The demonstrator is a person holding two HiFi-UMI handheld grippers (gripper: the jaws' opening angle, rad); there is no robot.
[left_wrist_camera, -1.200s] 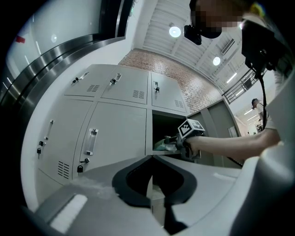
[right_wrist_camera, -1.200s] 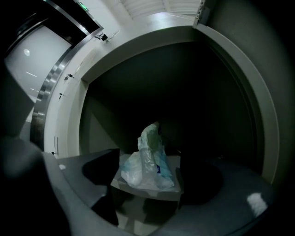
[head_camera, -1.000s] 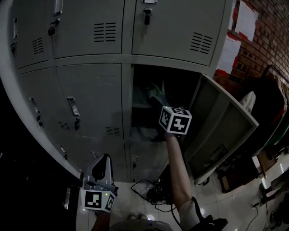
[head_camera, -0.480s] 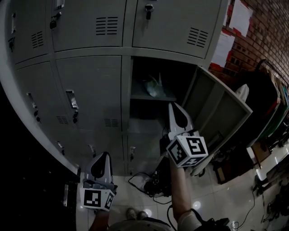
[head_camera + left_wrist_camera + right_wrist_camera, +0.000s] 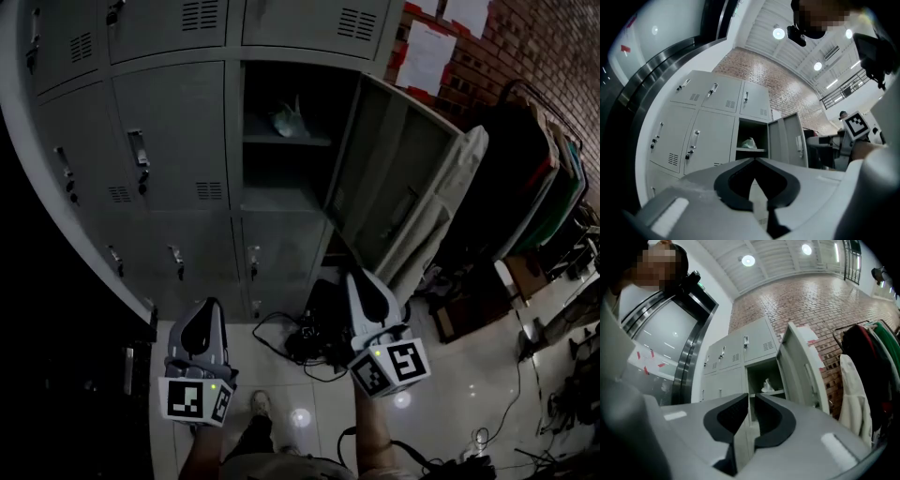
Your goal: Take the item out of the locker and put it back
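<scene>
The item, a pale crumpled bag, lies on the shelf of the open locker; it also shows as the bag in the left gripper view and the bag in the right gripper view. My right gripper hangs low, well below and in front of the locker. Its jaws are opening, with a narrow gap and nothing between them. My left gripper is held low at the left, its jaws shut and empty.
The locker door swings out to the right. Cables and dark bags lie on the floor below the lockers. Coats hang on a rack at the right by a brick wall with papers. My shoe is on the tiled floor.
My right gripper has pulled out of the locker and dropped low, leaving the bag on the shelf. The head view has tilted down. The left gripper has barely moved.
</scene>
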